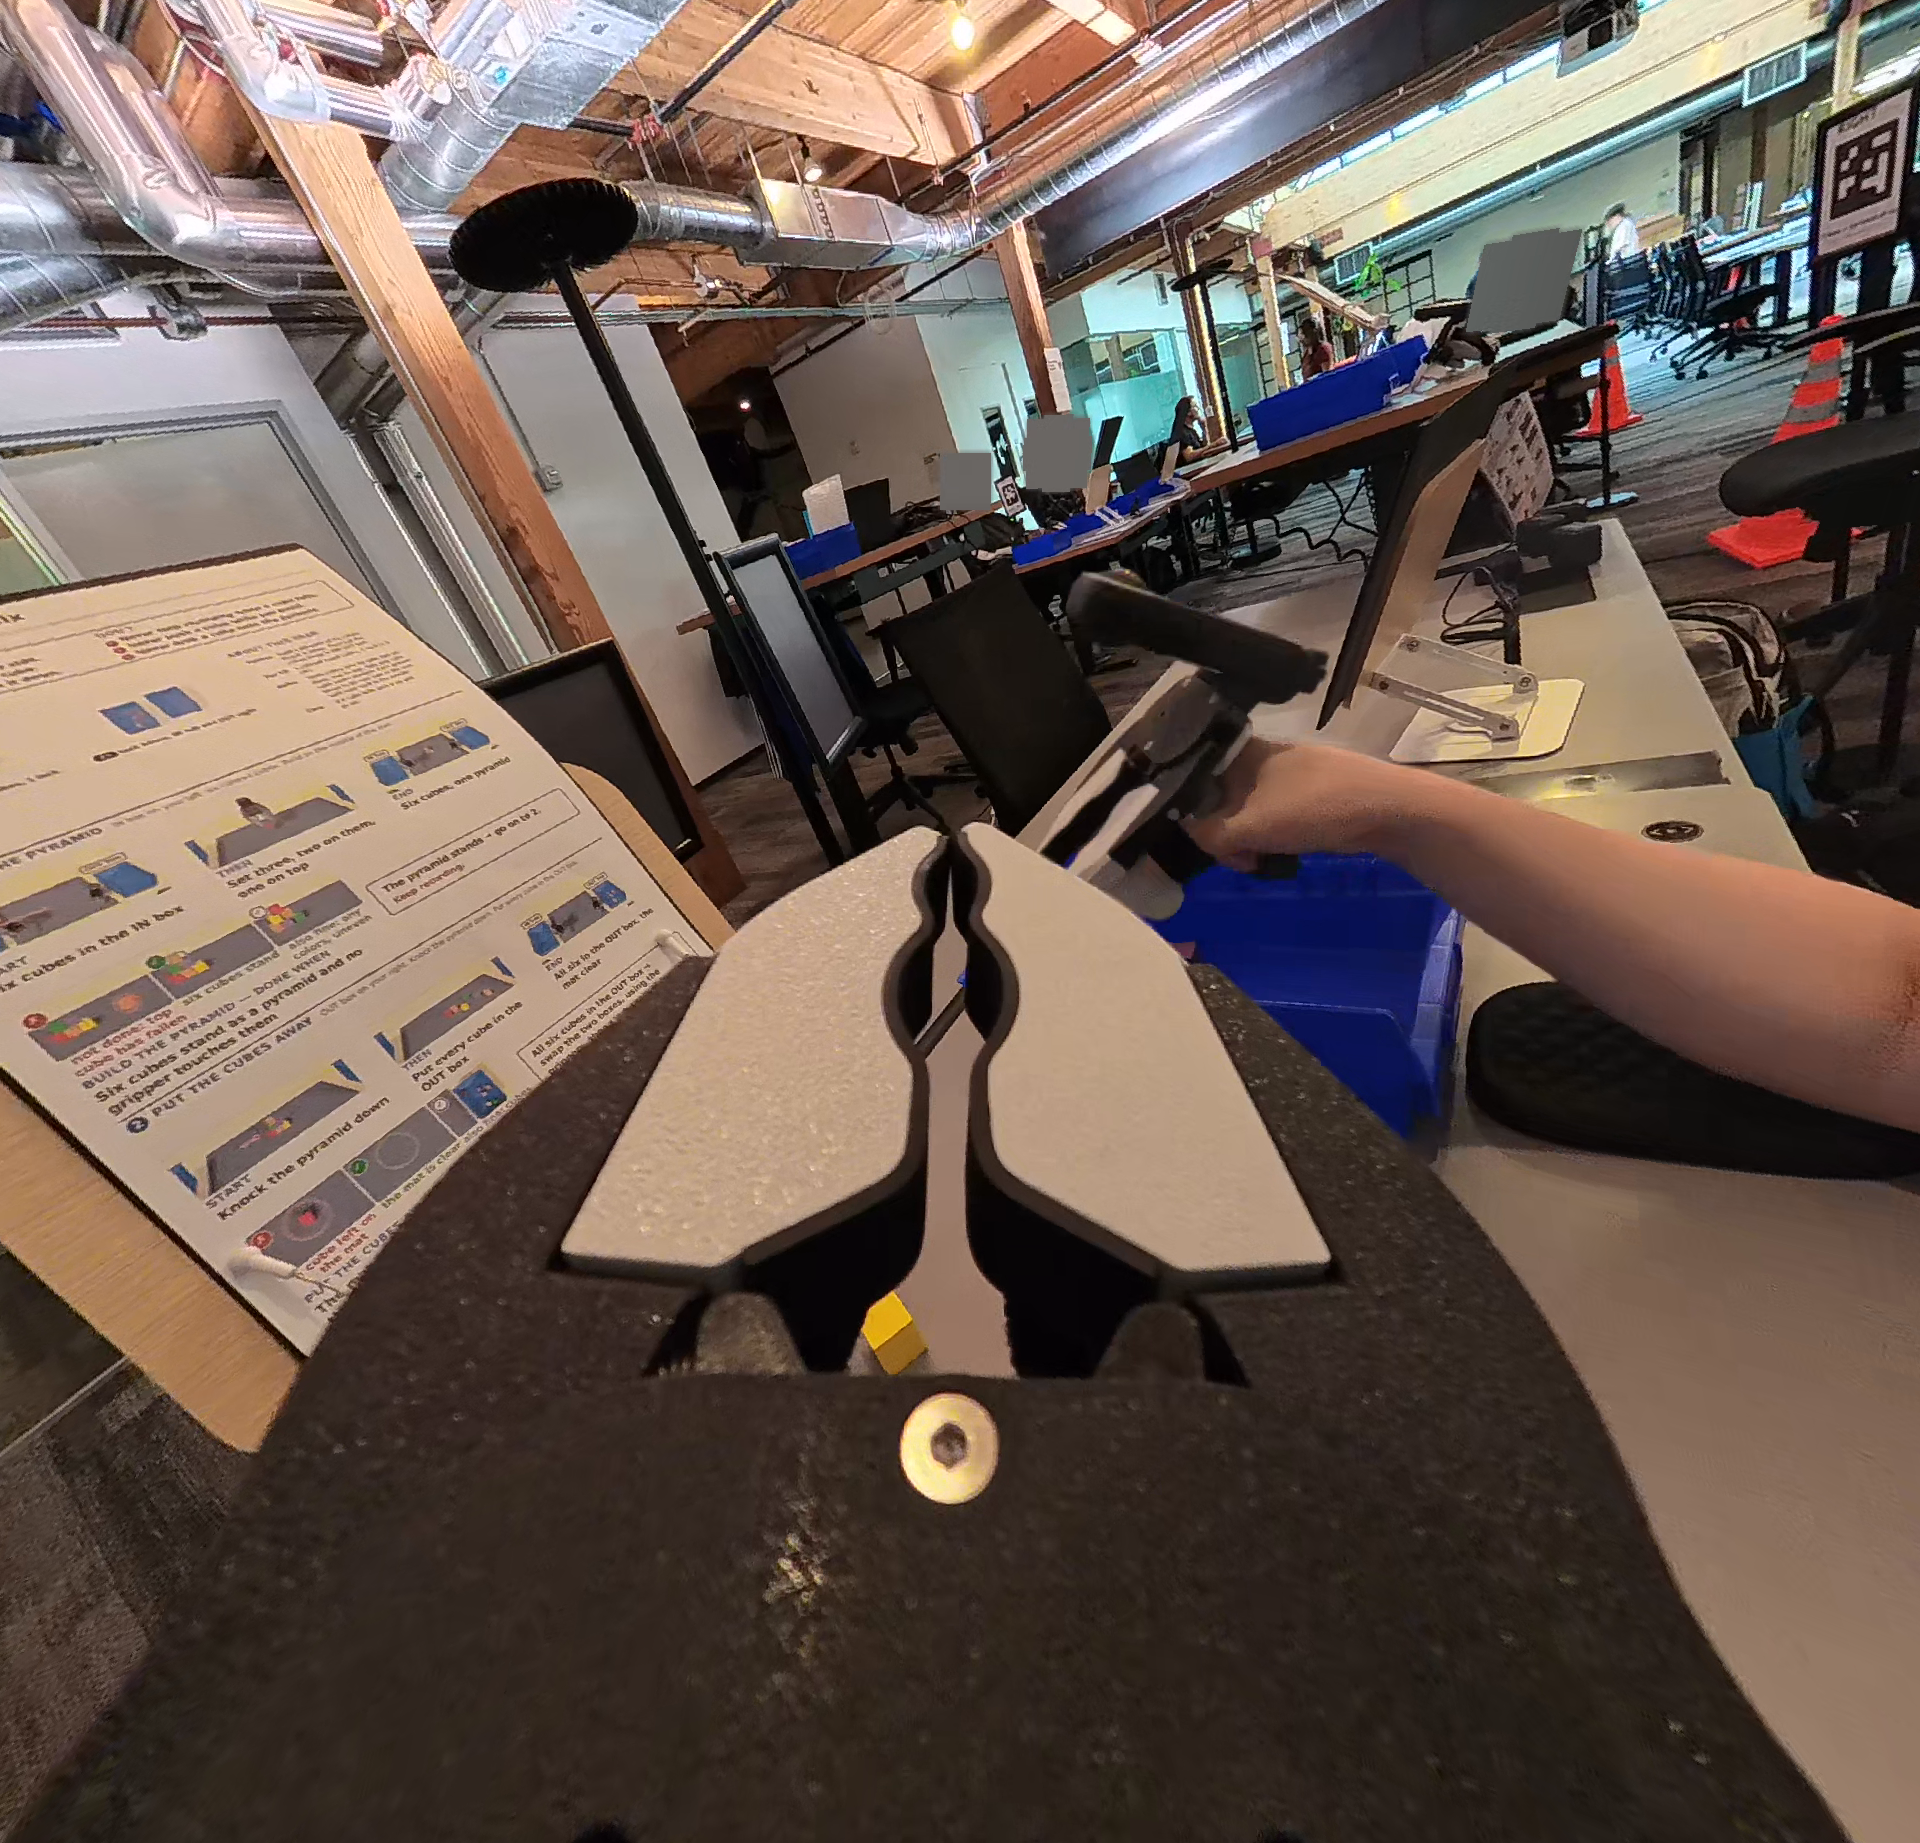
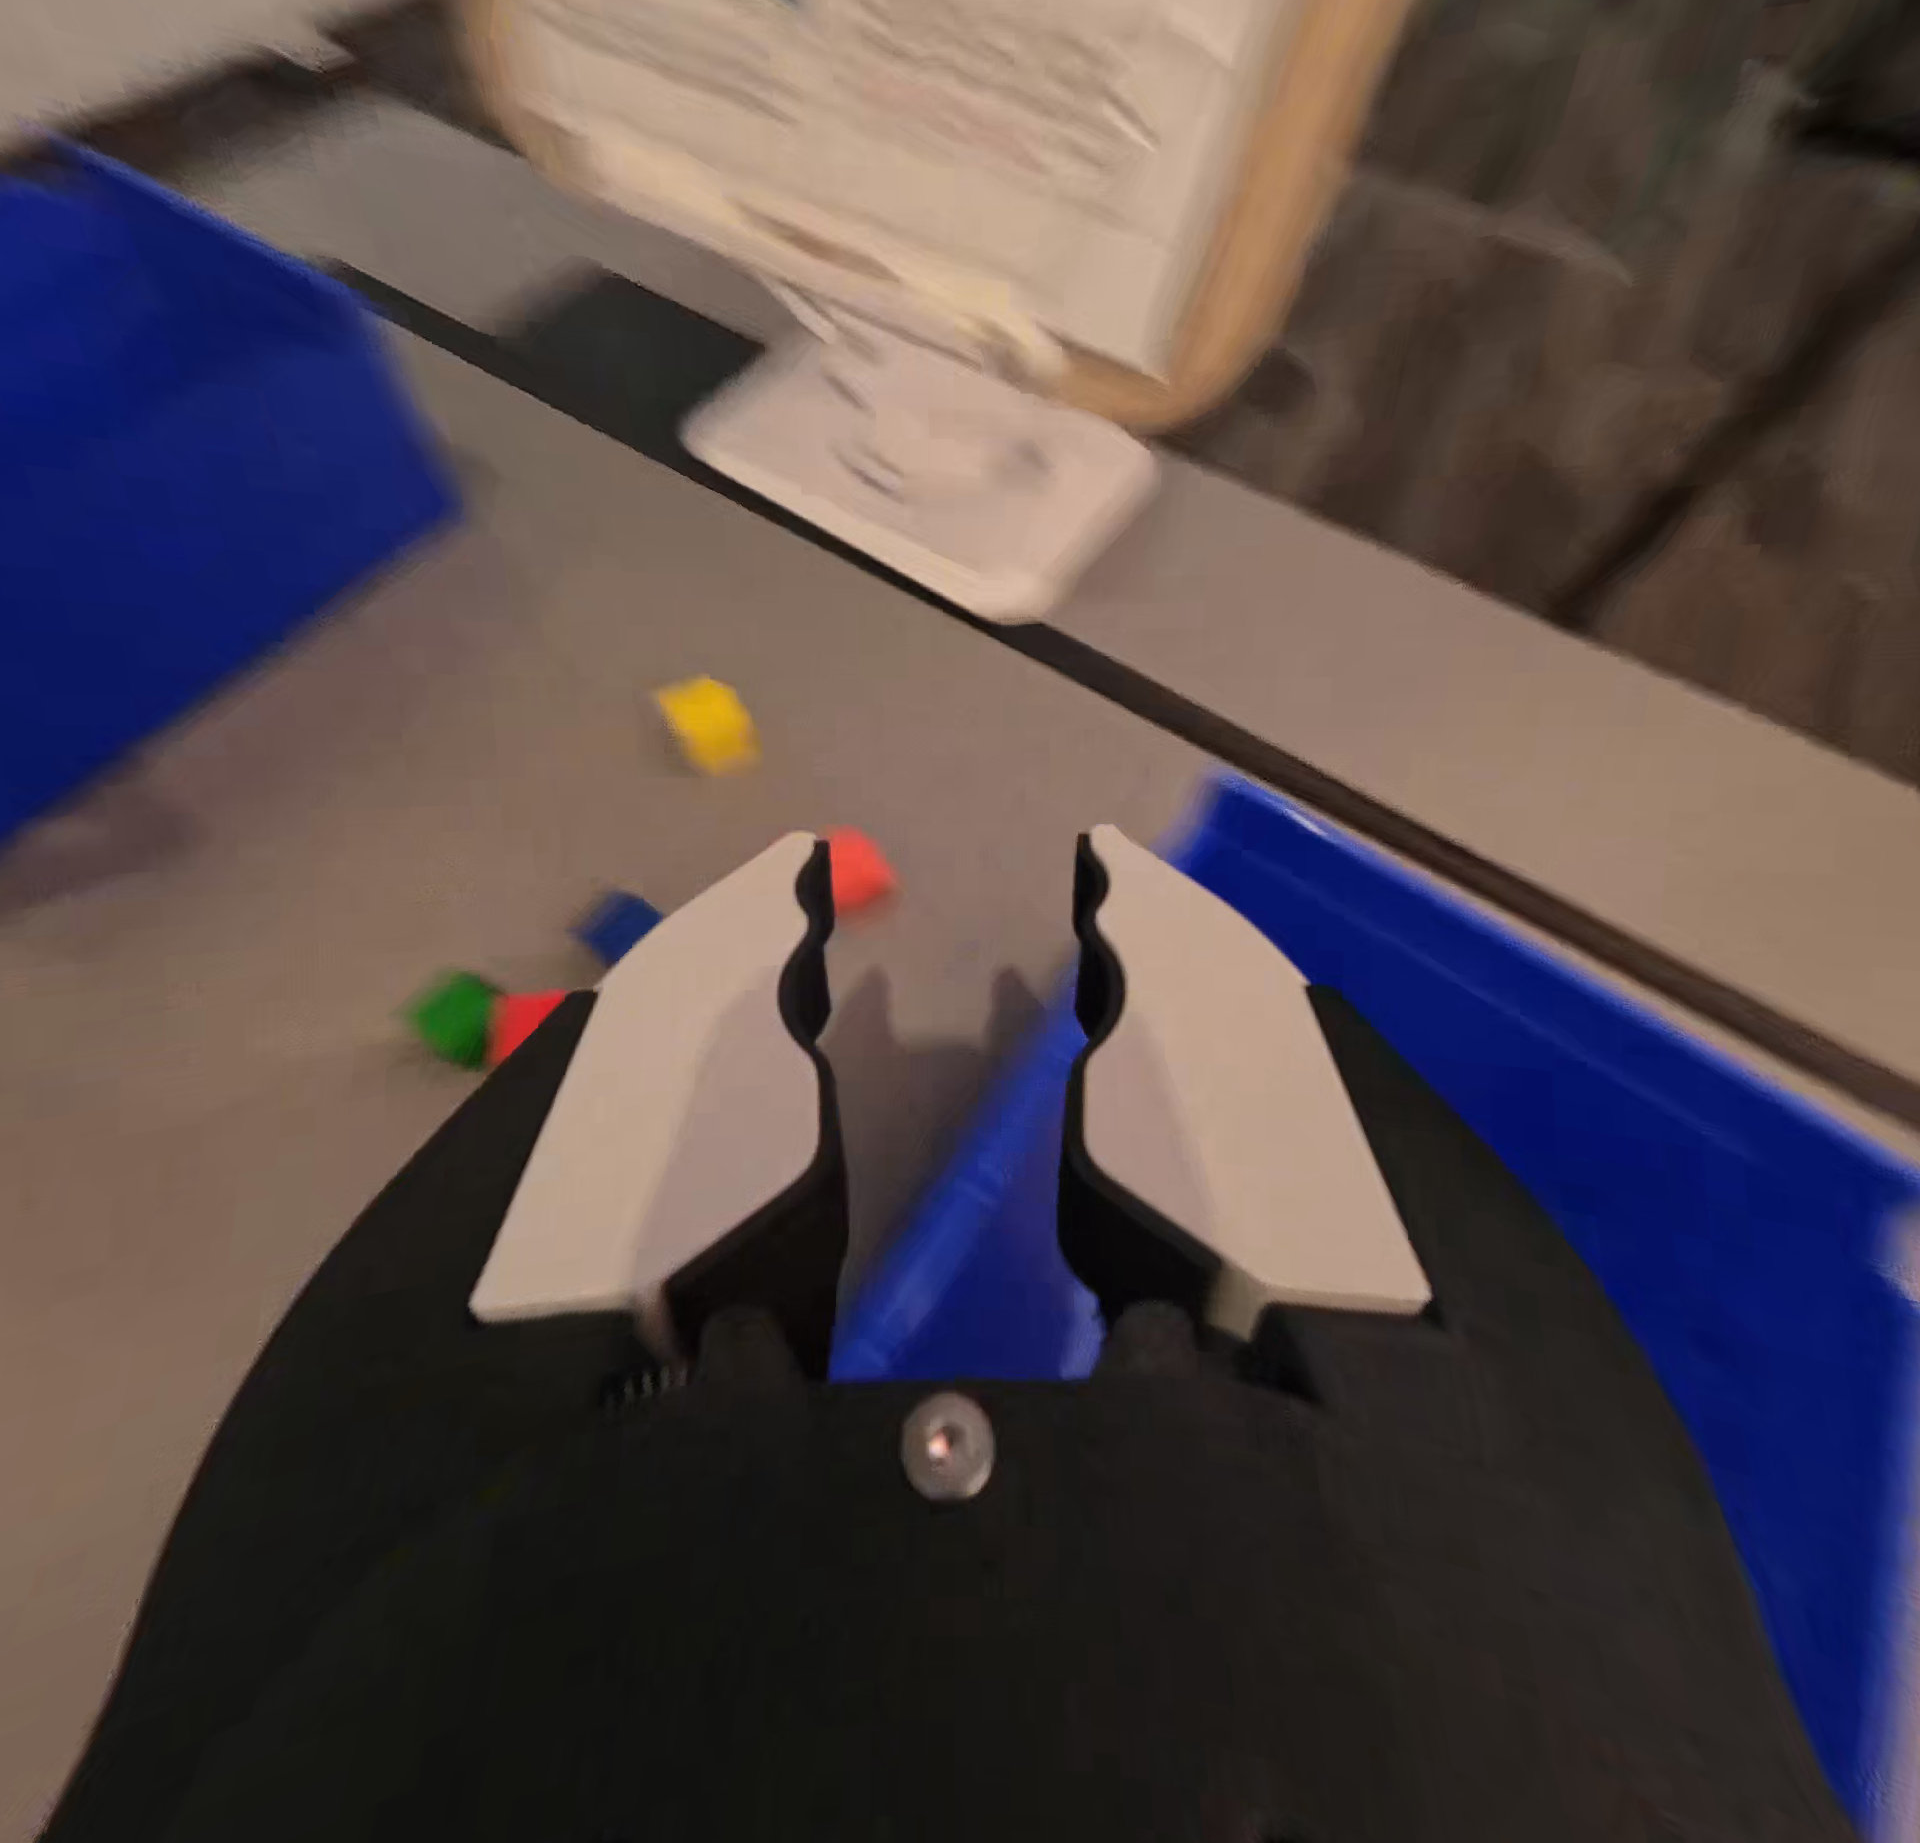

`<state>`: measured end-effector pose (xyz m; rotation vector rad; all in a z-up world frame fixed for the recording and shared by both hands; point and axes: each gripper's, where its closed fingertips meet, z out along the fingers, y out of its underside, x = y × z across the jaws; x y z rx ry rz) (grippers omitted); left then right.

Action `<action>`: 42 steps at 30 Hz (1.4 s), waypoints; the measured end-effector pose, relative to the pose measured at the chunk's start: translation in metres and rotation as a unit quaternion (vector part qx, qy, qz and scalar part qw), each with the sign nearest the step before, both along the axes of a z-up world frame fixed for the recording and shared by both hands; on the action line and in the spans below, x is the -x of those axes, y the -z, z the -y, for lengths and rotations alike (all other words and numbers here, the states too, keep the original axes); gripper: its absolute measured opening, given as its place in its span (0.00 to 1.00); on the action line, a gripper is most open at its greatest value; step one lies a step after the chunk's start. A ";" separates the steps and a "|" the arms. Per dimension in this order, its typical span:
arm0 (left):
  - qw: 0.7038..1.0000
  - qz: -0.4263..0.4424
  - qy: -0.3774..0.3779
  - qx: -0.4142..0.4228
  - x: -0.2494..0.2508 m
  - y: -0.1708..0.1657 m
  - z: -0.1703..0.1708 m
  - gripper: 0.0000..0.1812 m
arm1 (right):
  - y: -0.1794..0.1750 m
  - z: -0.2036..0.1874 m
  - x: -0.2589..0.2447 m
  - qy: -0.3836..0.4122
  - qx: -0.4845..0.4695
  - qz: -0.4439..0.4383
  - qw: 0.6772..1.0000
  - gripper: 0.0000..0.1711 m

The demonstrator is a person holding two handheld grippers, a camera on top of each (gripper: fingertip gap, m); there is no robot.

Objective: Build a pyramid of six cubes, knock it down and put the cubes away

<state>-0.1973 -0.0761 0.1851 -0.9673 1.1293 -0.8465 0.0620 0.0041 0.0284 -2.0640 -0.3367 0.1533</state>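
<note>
In the blurred right wrist view several cubes lie scattered on the grey mat [image 2: 520, 837]: a yellow cube [image 2: 709, 723], an orange-red cube [image 2: 860, 868], a blue cube [image 2: 615, 923], a green cube [image 2: 453, 1016] touching a red cube [image 2: 520, 1022]. My right gripper [image 2: 948, 837] is open and empty, over the near edge of a blue bin [image 2: 1558, 1045]. My left gripper [image 1: 952, 843] is shut and empty, tilted upward; a yellow cube [image 1: 896, 1332] shows below its fingers. The right gripper [image 1: 1122, 817] also shows there, held by a hand over a blue bin [image 1: 1340, 983].
A second blue bin [image 2: 187, 505] stands at the left of the mat. An instruction board on a wooden stand [image 1: 270, 920] is at the far table edge; it also shows in the right wrist view [image 2: 935, 152]. A black wrist pad [image 1: 1662, 1097] lies at right. Across from one pair of fingers to the other is roughly 30 cm.
</note>
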 end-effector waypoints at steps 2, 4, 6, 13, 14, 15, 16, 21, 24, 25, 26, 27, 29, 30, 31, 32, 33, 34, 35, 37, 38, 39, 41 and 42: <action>1.000 -0.001 0.000 0.002 0.000 0.001 -0.001 0.00 | -0.004 0.001 0.068 -0.086 -0.022 -0.034 0.995 0.26; 1.000 -0.003 0.000 0.003 -0.001 0.002 -0.001 0.00 | 0.023 -0.003 0.107 -0.109 0.014 -0.027 0.994 0.26; 1.000 -0.004 0.004 0.001 -0.002 0.002 0.002 0.00 | 0.062 -0.012 0.125 -0.110 0.057 0.012 0.992 0.27; 1.000 -0.005 0.010 -0.008 -0.001 0.001 0.006 0.00 | 0.143 -0.018 0.128 -0.148 0.140 0.147 0.968 0.27; 1.000 -0.005 0.011 -0.008 -0.001 0.001 0.006 0.00 | 0.147 -0.019 0.125 -0.142 0.147 0.155 0.967 0.27; 1.000 -0.005 0.012 -0.006 -0.002 0.001 0.006 0.00 | 0.149 -0.019 0.126 -0.138 0.150 0.141 0.969 0.27; 1.000 -0.006 0.013 -0.004 -0.002 0.002 0.006 0.00 | 0.151 -0.019 0.130 -0.139 0.157 0.113 0.971 0.27; 1.000 -0.012 0.018 -0.005 -0.005 0.004 0.007 0.00 | 0.157 -0.016 0.134 -0.157 0.180 0.085 0.967 0.28; 1.000 -0.015 0.023 -0.007 -0.007 0.005 0.009 0.00 | 0.157 -0.015 0.130 -0.159 0.181 0.097 0.966 0.28; 1.000 -0.016 0.024 -0.008 -0.008 0.006 0.010 0.00 | 0.156 -0.014 0.131 -0.160 0.182 0.095 0.965 0.27; 1.000 -0.018 0.024 -0.010 -0.008 0.006 0.010 0.00 | 0.157 -0.013 0.131 -0.163 0.187 0.103 0.963 0.27; 0.999 -0.019 0.024 -0.011 -0.009 0.007 0.010 0.00 | 0.158 -0.013 0.129 -0.165 0.188 0.121 0.961 0.27; 0.999 -0.021 0.025 -0.012 -0.009 0.007 0.011 0.00 | 0.160 -0.015 0.126 -0.166 0.179 0.161 0.956 0.27; 0.999 -0.021 0.026 -0.012 -0.010 0.007 0.011 0.00 | 0.162 -0.015 0.128 -0.173 0.179 0.169 0.953 0.27; 0.999 -0.020 0.027 -0.012 -0.010 0.007 0.012 0.00 | 0.164 -0.015 0.131 -0.182 0.183 0.173 0.950 0.27; 0.999 -0.019 0.028 -0.011 -0.010 0.007 0.012 0.00 | 0.167 -0.014 0.133 -0.190 0.189 0.178 0.947 0.27; 0.999 -0.019 0.030 -0.011 -0.010 0.006 0.013 0.00 | 0.171 -0.013 0.134 -0.197 0.198 0.183 0.942 0.27; 0.999 -0.019 0.030 -0.011 -0.010 0.006 0.013 0.00 | 0.175 -0.012 0.135 -0.203 0.207 0.188 0.938 0.27; 0.999 -0.019 0.031 -0.011 -0.010 0.006 0.013 0.00 | 0.178 -0.013 0.134 -0.203 0.211 0.193 0.936 0.27; 0.999 -0.019 0.032 -0.011 -0.011 0.006 0.014 0.00 | 0.177 -0.016 0.135 -0.199 0.211 0.187 0.939 0.26; 0.999 -0.019 0.033 -0.011 -0.011 0.007 0.014 0.00 | 0.178 -0.016 0.135 -0.201 0.214 0.185 0.938 0.25; 0.999 -0.020 0.034 -0.010 -0.012 0.007 0.014 0.00 | 0.179 -0.015 0.134 -0.203 0.222 0.183 0.936 0.23; 0.999 -0.023 0.035 -0.010 -0.013 0.009 0.014 0.00 | 0.182 -0.011 0.133 -0.203 0.241 0.177 0.932 0.19; 0.999 -0.025 0.037 -0.010 -0.014 0.009 0.014 0.00 | 0.184 -0.008 0.132 -0.201 0.255 0.172 0.930 0.18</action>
